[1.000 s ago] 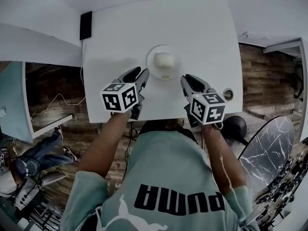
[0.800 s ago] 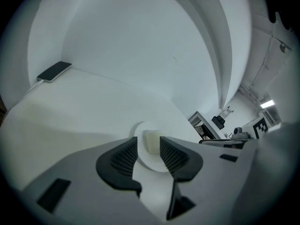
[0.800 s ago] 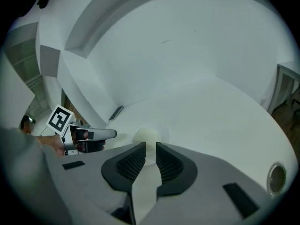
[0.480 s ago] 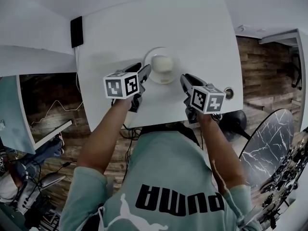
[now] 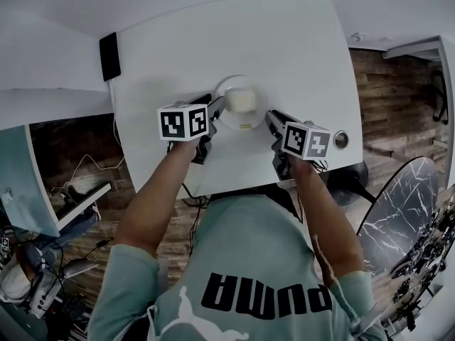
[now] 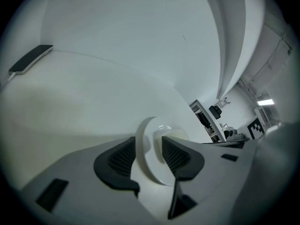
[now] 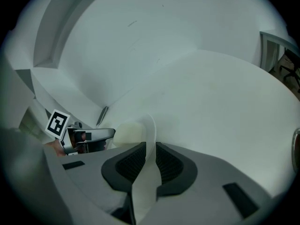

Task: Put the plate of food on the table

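A white plate [image 5: 242, 124] with a pale lump of food [image 5: 242, 101] is at the white table's [image 5: 298, 48] middle, low over it or on it; I cannot tell which. My left gripper [image 5: 217, 108] is at the plate's left rim. Its jaws have just been opening and now stand open, with the rim [image 6: 152, 168] between the pads and a gap on each side of my left gripper [image 6: 147, 140]. My right gripper [image 5: 272, 119] is shut on the plate's right rim [image 7: 149, 124], and both pads of my right gripper [image 7: 151, 151] press on it. The food [image 7: 129, 132] shows behind the rim.
A black flat device [image 5: 109, 55] lies at the table's far left corner, also visible as the black device [image 6: 30, 58] in the left gripper view. A round cable hole [image 5: 340, 140] sits near the table's right front edge. A dark marble round table [image 5: 398, 204] stands on the wooden floor at the right.
Both grippers and the plate have come down toward the tabletop and drifted slightly farther from the table's front edge. The left gripper's cube has turned more upright.
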Tool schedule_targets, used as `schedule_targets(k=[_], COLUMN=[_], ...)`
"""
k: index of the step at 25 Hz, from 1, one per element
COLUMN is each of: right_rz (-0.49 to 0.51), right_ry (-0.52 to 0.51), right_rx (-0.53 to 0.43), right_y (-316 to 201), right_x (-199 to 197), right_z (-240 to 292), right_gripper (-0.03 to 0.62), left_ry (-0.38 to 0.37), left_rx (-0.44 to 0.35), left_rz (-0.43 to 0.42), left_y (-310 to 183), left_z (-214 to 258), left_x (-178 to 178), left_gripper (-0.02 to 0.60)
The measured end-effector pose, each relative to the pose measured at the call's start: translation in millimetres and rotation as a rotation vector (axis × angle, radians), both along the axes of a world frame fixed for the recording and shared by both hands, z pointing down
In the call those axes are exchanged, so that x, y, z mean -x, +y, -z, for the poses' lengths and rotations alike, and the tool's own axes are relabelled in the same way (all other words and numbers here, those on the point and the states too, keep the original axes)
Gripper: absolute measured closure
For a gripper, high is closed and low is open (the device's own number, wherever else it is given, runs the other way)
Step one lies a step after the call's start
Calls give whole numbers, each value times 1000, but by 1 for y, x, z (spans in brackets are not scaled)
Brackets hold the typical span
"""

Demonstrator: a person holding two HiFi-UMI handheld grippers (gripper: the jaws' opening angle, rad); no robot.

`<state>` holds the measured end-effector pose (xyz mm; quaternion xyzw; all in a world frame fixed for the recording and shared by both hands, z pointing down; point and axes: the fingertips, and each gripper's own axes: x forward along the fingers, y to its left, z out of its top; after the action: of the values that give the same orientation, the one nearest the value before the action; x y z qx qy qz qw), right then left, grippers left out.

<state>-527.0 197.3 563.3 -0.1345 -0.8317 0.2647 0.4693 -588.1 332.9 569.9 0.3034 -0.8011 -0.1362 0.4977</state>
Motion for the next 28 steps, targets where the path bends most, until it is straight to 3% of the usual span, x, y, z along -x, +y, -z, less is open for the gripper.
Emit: schedule_targets(k=[12,22,28], right_rz=[-49,-126,-162], right_ry=[49,82,86], right_rx=[65,120,130], right_y=[3,5,3], right_x=[4,5,3], right_z=[-11,-14,-14], right_gripper=[542,543,548], left_ry=[33,54,82], left_rx=[-1,17,23], left_rz=[-46,-46,-21], left_y=[-5,-8,-7], left_z=[-8,-9,-10], left_x=[5,6,2], left_gripper=[417,512,518])
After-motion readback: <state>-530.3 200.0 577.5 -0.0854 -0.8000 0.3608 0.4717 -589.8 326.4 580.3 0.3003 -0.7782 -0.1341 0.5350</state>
